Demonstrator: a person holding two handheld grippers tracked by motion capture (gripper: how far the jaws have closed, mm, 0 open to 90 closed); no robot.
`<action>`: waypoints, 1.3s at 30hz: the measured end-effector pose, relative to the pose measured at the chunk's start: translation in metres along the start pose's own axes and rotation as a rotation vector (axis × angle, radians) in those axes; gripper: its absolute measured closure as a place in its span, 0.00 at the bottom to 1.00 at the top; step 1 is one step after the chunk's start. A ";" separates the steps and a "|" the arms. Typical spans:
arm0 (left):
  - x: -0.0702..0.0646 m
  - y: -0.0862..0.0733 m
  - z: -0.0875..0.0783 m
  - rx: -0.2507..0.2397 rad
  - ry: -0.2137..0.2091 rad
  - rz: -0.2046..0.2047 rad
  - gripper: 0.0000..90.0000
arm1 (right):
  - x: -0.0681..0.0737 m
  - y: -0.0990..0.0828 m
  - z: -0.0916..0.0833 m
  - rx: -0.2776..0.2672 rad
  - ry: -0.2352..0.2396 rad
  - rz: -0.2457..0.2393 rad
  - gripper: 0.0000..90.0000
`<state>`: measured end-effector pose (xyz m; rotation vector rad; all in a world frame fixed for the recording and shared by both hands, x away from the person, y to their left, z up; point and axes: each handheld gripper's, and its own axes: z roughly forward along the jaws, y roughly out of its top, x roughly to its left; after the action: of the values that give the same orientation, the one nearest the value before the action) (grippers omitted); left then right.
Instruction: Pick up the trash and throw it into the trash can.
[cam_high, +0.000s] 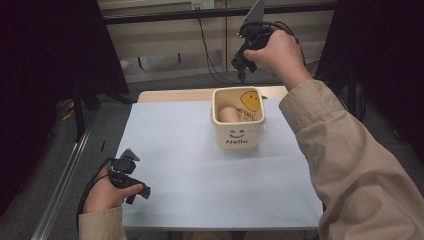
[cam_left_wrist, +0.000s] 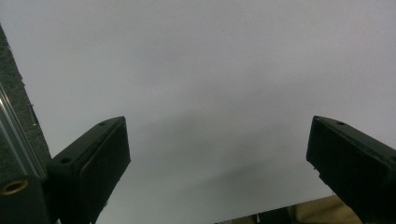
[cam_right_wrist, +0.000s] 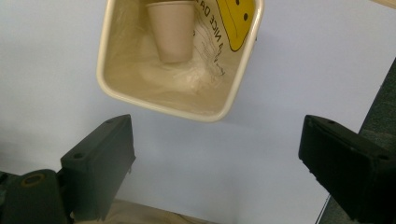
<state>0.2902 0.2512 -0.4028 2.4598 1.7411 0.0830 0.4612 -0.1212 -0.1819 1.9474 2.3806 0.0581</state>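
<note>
A cream square bin with a smiley and "Hello" on its front stands on the pale sheet. Inside it a tan paper cup leans against clear plastic lining. From above, the bin's rim and the cup are seen in the right gripper view. My right gripper hangs high above the bin's far side, pointing down, jaws open and empty. My left gripper rests low at the sheet's near-left corner, jaws open over bare sheet.
The sheet covers a wooden table whose far edge shows behind the bin. A metal rail runs along the left side. Cables hang by the wall at the back. Dark floor lies past the sheet's edge.
</note>
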 end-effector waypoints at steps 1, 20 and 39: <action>0.000 0.000 0.000 0.000 0.003 0.006 0.07 | 0.000 -0.002 -0.001 0.002 -0.002 0.001 0.12; -0.002 0.000 -0.001 -0.003 0.014 0.018 0.06 | -0.040 -0.070 0.021 -0.008 0.020 -0.027 0.11; -0.002 0.000 -0.004 -0.002 0.008 0.016 0.06 | -0.075 -0.164 0.110 -0.012 0.021 0.006 0.11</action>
<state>0.2891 0.2498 -0.3985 2.4755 1.7238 0.0967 0.3235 -0.2283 -0.3012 1.9591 2.3818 0.0932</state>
